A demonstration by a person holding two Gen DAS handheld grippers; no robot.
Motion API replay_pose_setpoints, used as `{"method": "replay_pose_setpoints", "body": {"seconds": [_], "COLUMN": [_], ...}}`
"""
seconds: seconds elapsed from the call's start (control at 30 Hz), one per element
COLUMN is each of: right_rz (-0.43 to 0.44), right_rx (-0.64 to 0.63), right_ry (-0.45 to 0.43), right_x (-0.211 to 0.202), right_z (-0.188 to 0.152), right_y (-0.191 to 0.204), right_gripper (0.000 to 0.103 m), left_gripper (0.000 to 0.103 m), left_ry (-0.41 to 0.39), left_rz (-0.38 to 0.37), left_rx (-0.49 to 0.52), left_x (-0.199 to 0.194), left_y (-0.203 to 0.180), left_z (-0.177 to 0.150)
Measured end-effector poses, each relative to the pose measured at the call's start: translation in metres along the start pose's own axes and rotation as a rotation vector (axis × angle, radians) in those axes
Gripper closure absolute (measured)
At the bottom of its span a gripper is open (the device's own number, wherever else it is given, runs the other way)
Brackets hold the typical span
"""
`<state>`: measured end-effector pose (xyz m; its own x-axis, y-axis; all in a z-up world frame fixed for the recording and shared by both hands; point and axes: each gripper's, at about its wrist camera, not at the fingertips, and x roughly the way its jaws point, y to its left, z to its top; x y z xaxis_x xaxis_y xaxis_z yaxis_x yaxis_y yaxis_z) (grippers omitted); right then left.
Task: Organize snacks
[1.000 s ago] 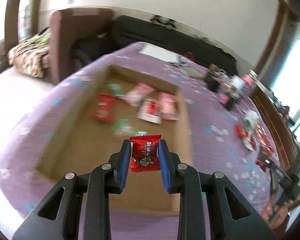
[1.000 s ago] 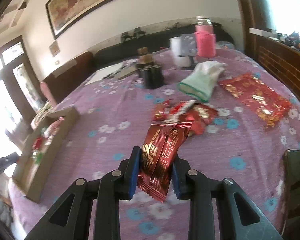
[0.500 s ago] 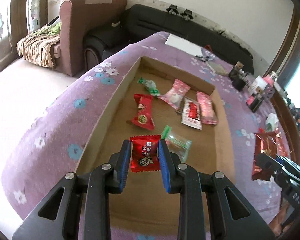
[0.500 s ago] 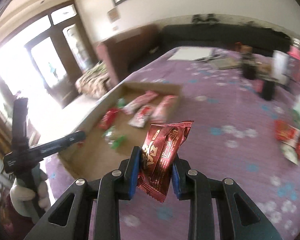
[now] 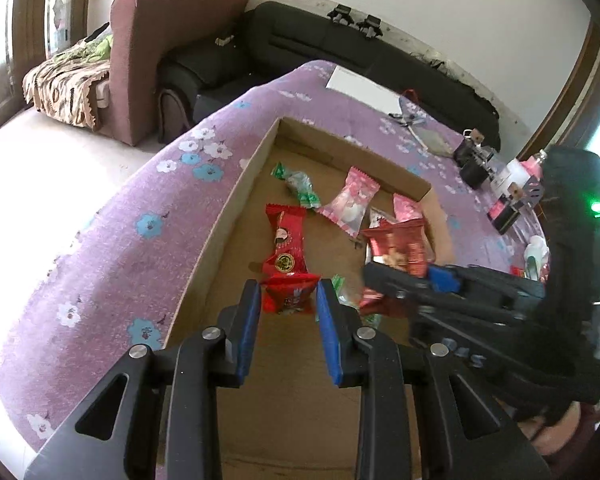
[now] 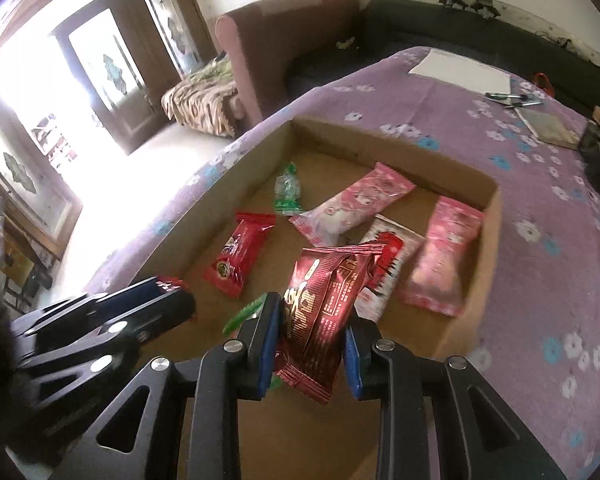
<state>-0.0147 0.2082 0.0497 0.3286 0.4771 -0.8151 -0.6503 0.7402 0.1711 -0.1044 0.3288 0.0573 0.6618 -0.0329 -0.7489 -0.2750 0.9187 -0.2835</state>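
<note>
Purple floral tablecloth [image 5: 100,248] (sofas behind) bears a cardboard tray [image 6: 476,280]; left fingers [image 5: 249,320] spread, right fingers [image 6: 266,336] pinching a dark-red packet [image 6: 324,300]

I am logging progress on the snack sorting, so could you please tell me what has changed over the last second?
The right gripper carried its dark red snack packet from the snack pile over the cardboard tray. The left gripper opened, dropping its small red candy in the tray. The right gripper's grip and the packets in the tray are unchanged.
</note>
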Motion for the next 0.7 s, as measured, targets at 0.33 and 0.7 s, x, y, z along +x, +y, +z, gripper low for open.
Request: {"method": "replay_pose_setpoints", "body": {"seconds": [0.33, 0.7], "right_rz": [-0.026, -0.106], "right_rx": [-0.031, 0.100], "right_ry": [-0.102, -0.298], "right_x": [-0.033, -0.144], "right_z": [-0.005, -0.054], "right_y": [0.000, -0.077], "right_gripper": [0.061, 0.047], "left_gripper": [0.038, 0.032], "left_ry": [-0.083, -0.108], "left_rz": [-0.020, -0.168], "left_rx": [-0.050, 0.020], "left_x": [-0.036, -0.065], "left_y": [-0.005, -0.068], "left_z": [-0.006, -0.035]}}
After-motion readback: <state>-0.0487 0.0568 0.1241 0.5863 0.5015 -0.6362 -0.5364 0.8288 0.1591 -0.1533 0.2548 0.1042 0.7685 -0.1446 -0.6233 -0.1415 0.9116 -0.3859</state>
